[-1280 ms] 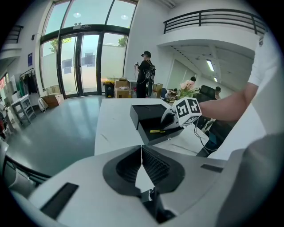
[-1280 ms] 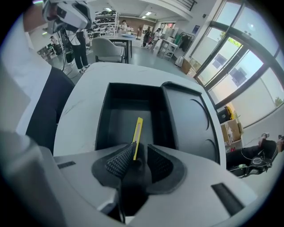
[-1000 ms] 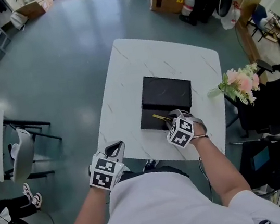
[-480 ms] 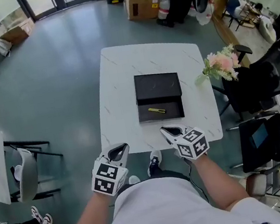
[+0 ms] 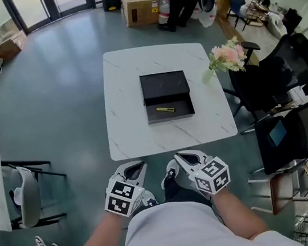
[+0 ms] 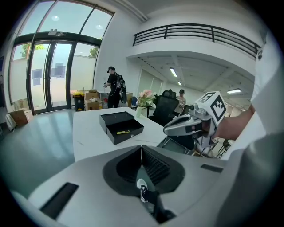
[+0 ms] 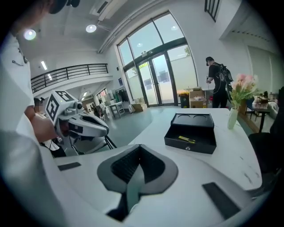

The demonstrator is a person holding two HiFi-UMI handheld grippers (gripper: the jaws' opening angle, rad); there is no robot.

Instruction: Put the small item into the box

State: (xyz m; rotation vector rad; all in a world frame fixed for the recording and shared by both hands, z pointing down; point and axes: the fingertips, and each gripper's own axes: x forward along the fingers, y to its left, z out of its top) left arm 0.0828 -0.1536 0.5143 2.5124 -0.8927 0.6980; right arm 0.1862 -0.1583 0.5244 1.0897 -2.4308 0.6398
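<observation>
head view: white table (image 5: 128,134) stands on a grey-green floor. black box (image 5: 163,85) sits near the middle of the table, well in from all four edges, and is open: its lid part lies toward the far edge, its open tray toward the near edge. the small item (image 5: 165,109), slim and yellow, lies flat inside the open tray, left of the tray's middle, clear of its walls.

left gripper (image 5: 134,167): held off the table, beyond its near edge and close to the person's body. its own view shows the jaws together, pads meeting in a thin line, nothing between them.

right gripper (image 5: 182,157): held beside the left one, also beyond the near edge, well apart from the box. its own view shows the jaws closed with nothing held.

neither gripper touches the table, the box or the item.

other items noted: vase of pink flowers (image 5: 225,55) at the far right corner of the table; black chairs (image 5: 276,74) just past the right edge; cardboard cartons (image 5: 142,6) on the floor beyond the far edge.
</observation>
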